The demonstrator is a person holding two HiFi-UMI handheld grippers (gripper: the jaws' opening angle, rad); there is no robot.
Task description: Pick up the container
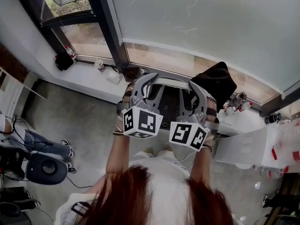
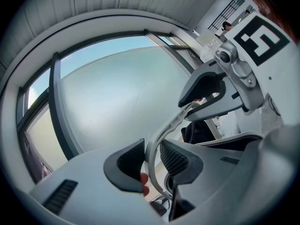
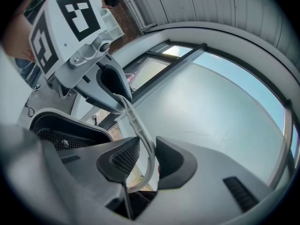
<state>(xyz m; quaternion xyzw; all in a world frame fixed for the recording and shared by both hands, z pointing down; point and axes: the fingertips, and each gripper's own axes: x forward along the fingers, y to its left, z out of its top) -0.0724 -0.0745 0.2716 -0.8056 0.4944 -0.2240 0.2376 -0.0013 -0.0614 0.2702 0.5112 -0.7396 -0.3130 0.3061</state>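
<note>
your left gripper (image 2: 151, 159) and right gripper (image 3: 146, 161) each pinch the thin white rim (image 2: 157, 137). the container (image 1: 171, 106) hangs lifted between both jaws, window (image 1: 211, 27) beyond. risk: spread or tilt your hands and that rim could slip out.

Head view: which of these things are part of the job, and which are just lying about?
Part of the job:
- container, held up off the floor
- left claw and right claw, each clamped on it

Just lying about:
- black bag
- bottles
- office chair
</note>
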